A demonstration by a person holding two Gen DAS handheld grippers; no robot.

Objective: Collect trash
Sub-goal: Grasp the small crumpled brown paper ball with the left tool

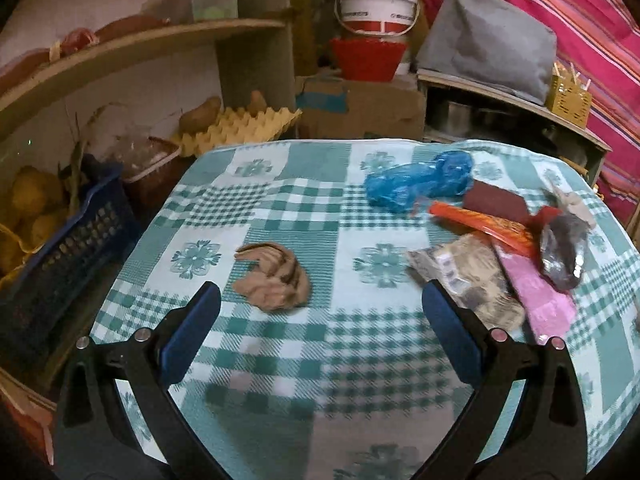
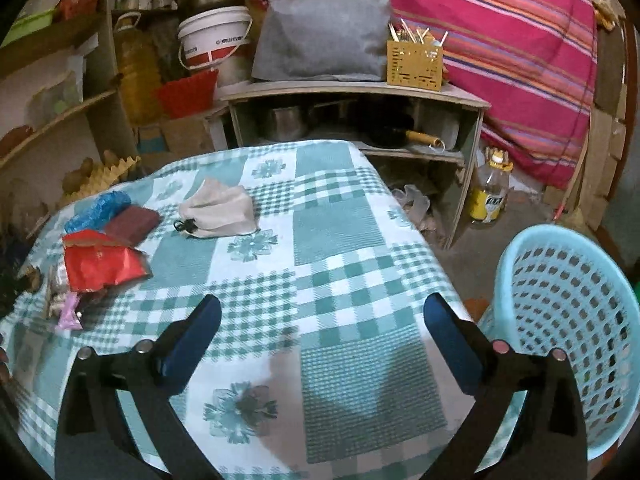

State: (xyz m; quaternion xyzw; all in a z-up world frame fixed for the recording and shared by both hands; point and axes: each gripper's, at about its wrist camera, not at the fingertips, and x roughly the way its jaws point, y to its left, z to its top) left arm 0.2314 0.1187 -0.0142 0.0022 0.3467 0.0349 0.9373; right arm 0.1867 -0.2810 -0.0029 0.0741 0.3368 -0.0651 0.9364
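A crumpled brown paper wad [image 1: 274, 276] lies on the green checked tablecloth [image 1: 304, 208], just ahead of my left gripper [image 1: 320, 296], which is open and empty above the cloth. A blue plastic bag [image 1: 418, 180], a red wrapper [image 1: 484, 226], a pink wrapper [image 1: 538, 294] and other wrappers lie to its right. My right gripper [image 2: 322, 308] is open and empty over the cloth [image 2: 336, 240]. A white cloth pouch [image 2: 218, 212] lies ahead of it; the red wrapper [image 2: 100, 264] and blue bag [image 2: 98, 208] lie at its left. A light blue perforated basket [image 2: 568, 320] stands at the table's right edge.
Shelves with an egg tray [image 1: 236, 128], a dark blue crate [image 1: 68, 248] and potatoes stand left of the table. A low shelf [image 2: 360, 92] with a grey cover, pots and a yellow holder stands behind. A bottle [image 2: 490, 192] stands on the floor.
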